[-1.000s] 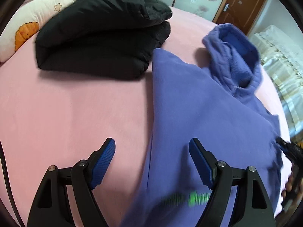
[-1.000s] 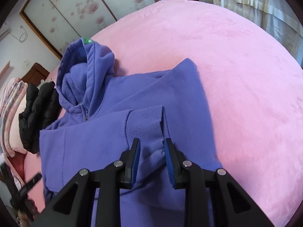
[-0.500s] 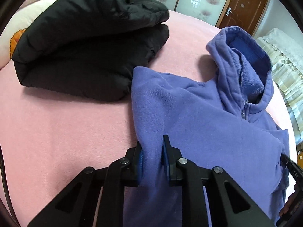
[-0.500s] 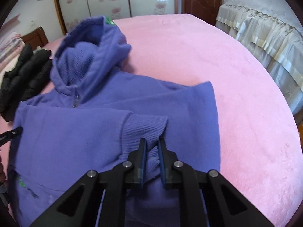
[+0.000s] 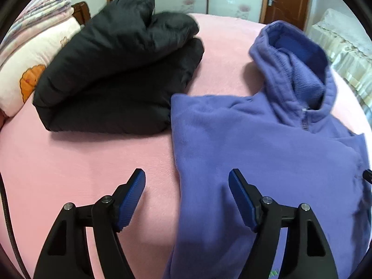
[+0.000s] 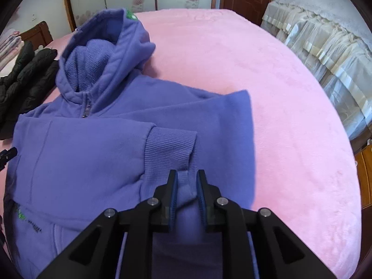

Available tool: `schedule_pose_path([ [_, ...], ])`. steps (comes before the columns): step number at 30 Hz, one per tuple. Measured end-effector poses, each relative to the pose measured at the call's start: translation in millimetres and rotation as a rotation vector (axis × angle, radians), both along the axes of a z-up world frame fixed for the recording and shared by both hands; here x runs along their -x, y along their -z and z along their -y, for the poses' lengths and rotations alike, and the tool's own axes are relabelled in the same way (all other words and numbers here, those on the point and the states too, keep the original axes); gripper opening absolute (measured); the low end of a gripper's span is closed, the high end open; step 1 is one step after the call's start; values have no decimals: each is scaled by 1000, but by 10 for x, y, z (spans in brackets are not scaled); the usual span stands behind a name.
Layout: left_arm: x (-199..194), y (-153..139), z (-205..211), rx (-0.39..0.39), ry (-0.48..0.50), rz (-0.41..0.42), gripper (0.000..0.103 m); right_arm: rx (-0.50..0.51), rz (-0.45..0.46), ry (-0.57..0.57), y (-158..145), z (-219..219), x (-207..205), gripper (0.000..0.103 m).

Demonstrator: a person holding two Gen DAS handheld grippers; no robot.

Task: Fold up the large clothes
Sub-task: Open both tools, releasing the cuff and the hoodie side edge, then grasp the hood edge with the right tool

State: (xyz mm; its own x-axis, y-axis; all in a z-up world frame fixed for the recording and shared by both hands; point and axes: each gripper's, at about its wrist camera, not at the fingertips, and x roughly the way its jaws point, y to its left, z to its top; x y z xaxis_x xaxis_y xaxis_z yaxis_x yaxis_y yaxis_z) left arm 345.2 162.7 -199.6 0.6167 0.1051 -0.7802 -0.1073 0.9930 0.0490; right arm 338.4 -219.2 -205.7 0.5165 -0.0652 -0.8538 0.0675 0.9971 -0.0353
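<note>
Hoodie: purple hoodie [image 6: 93, 162] lies flat on the pink bed [image 6: 267, 93], hood [image 6: 102, 53] toward 12 o'clock, one sleeve folded across the chest.
Your left claw [image 5: 187, 181]: released, jaws opening; they straddle the hoodie's side edge, pads clear of the cloth.
Your right claw [image 6: 187, 186]: jaws opening, cloth by the ribbed cuff [image 6: 172, 146] bunched between the pads and touching both.
Black jacket [image 5: 121, 69]: folded at 10 o'clock of the hoodie, touching its shoulder.
</note>
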Motion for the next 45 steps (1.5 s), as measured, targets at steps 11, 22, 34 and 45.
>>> schedule_pose_path([
  [11,103,-619,242,33,69,89,81,-86,87,-52,-537,-159,55,17],
  [22,-438,-508,544,25,76,63,81,-60,142,-106,-879,-612,-1360,17],
  [34,-761,-470,498,16,69,50,81,165,19,-129,-567,-1051,-2588,17],
  [45,-645,-460,320,29,29,55,81,281,244,-281,-813,-1241,-1801,7],
])
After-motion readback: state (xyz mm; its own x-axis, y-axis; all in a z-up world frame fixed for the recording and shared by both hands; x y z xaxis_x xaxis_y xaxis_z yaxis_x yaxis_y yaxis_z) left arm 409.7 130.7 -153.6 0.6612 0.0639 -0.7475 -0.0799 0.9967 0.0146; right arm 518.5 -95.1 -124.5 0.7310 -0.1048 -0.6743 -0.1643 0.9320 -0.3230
